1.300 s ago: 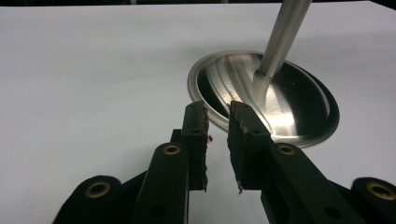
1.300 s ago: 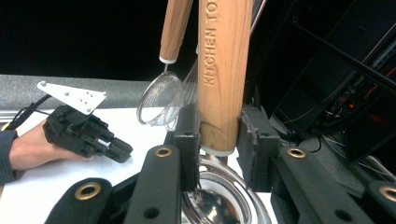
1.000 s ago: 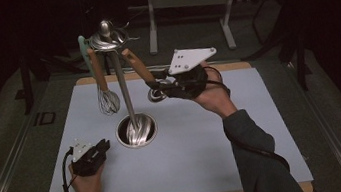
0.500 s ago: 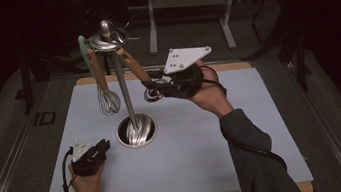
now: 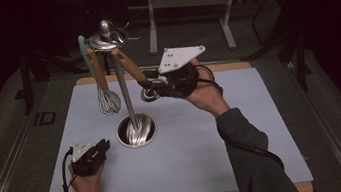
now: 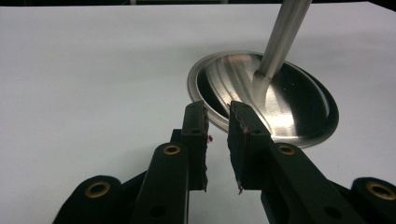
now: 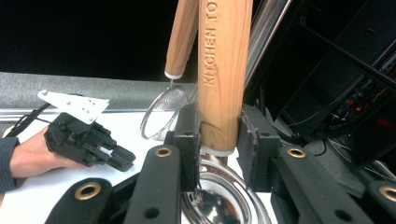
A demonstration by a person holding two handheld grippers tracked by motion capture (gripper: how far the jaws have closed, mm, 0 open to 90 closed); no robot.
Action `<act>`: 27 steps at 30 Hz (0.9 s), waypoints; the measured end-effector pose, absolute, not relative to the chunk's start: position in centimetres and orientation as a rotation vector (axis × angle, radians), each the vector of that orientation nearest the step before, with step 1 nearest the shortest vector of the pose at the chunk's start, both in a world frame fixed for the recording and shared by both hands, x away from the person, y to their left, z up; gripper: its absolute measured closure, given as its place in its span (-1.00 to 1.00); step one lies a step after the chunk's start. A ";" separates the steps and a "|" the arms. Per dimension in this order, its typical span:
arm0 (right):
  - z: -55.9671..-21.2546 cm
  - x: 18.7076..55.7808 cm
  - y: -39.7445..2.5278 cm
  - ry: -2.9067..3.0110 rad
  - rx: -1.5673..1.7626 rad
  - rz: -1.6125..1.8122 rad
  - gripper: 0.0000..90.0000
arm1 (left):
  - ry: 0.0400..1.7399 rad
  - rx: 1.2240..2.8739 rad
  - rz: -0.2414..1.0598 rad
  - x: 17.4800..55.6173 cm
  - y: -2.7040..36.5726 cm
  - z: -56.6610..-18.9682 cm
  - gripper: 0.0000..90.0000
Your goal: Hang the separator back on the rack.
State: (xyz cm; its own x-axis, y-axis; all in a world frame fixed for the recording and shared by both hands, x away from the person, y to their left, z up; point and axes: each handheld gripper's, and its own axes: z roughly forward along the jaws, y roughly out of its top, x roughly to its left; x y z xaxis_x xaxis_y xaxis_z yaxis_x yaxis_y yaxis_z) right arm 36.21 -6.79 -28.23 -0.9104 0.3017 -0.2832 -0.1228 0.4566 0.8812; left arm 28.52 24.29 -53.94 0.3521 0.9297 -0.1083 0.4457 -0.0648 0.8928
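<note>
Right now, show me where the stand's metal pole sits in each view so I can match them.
High view: the metal pole rises left of centre, from the round base.
Left gripper view: upper right, slanting up from the base.
Right gripper view: top, just right of the wooden handle that the right gripper grips.
Shared landmark: the white mat.
</note>
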 end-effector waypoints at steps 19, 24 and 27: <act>-28.8 36.7 -6.3 2.309 0.200 1.411 0.58 | 1.241 1.675 0.647 28.5 24.3 -53.9 0.72; -29.2 36.8 -6.1 2.302 0.224 1.409 0.58 | 1.241 1.675 0.648 28.5 24.3 -53.9 0.72; -29.3 36.8 -6.0 2.296 0.225 1.410 0.57 | 1.242 1.674 0.648 28.5 24.2 -53.9 0.72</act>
